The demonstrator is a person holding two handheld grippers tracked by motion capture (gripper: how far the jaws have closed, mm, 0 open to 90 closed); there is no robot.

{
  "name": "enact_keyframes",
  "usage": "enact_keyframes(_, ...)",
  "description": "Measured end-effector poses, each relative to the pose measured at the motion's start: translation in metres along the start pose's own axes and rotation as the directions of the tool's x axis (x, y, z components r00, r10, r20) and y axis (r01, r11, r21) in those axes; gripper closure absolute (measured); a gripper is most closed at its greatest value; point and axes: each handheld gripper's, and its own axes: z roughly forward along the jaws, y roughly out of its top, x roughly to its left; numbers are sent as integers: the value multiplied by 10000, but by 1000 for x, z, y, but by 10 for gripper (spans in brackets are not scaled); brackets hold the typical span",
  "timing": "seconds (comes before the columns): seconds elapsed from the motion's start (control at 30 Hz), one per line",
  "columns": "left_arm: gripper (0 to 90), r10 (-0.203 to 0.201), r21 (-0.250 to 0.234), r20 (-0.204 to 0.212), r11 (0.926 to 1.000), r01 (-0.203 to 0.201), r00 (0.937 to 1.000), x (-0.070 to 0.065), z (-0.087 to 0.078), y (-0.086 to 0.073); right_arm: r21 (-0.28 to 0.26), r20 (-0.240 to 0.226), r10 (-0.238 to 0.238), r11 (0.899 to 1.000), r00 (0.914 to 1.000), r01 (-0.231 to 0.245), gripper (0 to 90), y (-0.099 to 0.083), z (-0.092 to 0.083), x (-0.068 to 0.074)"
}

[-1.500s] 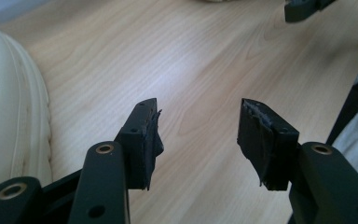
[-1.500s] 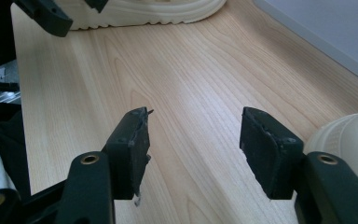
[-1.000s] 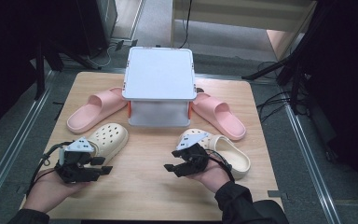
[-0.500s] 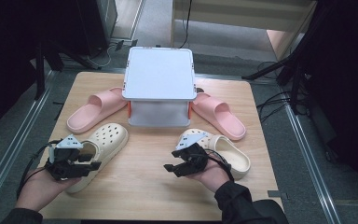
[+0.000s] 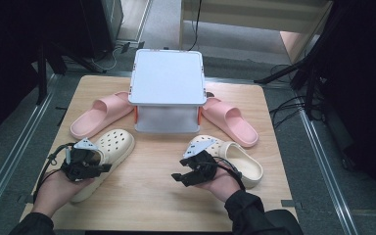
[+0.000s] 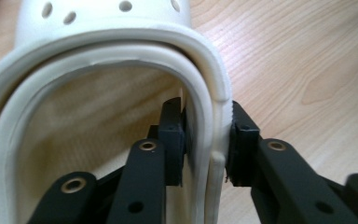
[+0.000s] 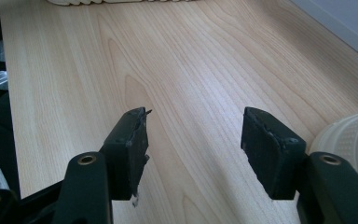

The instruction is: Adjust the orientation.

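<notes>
Left gripper (image 6: 208, 140): jaws have just been closing, now clamped on the side rim of the left cream clog (image 5: 108, 147), which lies at the table's (image 5: 152, 196) front-left. Right gripper (image 7: 193, 144): jaws apart, empty, above bare wood beside the right cream clog (image 5: 240, 159).

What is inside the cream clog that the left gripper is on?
Inside the cream clog one pad of the left gripper presses its side wall from within; the other presses outside. The bare cream footbed shows; the toe end is hidden under the perforated upper.

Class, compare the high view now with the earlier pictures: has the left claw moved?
Yes. The left claw has slid toward the table's near-left edge, away from the white box, and its jaws have just been closing on the cream clog's side wall.
</notes>
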Motion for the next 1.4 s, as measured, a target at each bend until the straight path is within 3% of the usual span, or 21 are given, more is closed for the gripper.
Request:
enact_keyframes(0.17, 771, -58, -278, -452, 9996, 45, 9990, 1, -10, 4, -43, -53, 59, 10000, 10000, -59, 418, 0, 0, -1)
enact_keyframes(0.33, 774, -347, -748, -185, 9966, 332, 9992, -1, -25, 9, -77, 2, 57, 10000, 10000, -57, 419, 0, -1, -2)
enact_keyframes(0.53, 774, -3, -831, 241, 9965, 23, 9997, -20, -22, 24, -226, 146, 199, 9996, 9997, -196, 425, -4, -6, -3)
enact_keyframes(0.63, 773, 526, -719, 424, 9962, -494, 9977, -34, -16, 34, -287, 256, 346, 9990, 9991, -338, 426, -7, -10, -4)
enact_keyframes(0.83, 773, 1128, -548, 758, 9925, -1089, 9907, -58, 2, 49, -319, 441, 508, 9983, 9977, -494, 430, -14, -15, -3)
enact_keyframes(0.97, 772, 1449, -345, 1138, 9893, -1418, 9829, -71, 15, 56, -388, 572, 630, 9974, 9964, -609, 433, -19, -19, -4)
enact_keyframes(1.07, 771, 1778, -82, 1123, 9840, -1781, 9776, -81, 27, 60, -402, 710, 830, 9960, 9940, -803, 434, -24, -23, -4)
enact_keyframes(1.3, 764, 2053, 186, 1431, 9775, -2100, 9682, -93, 41, 58, -436, 840, 1013, 9942, 9913, -979, 439, -30, -27, -3)
enact_keyframes(1.4, 727, 2318, 379, 1615, 9698, -2408, 9593, -95, 46, 56, -467, 885, 1031, 9940, 9907, -992, 440, -32, -27, -2)
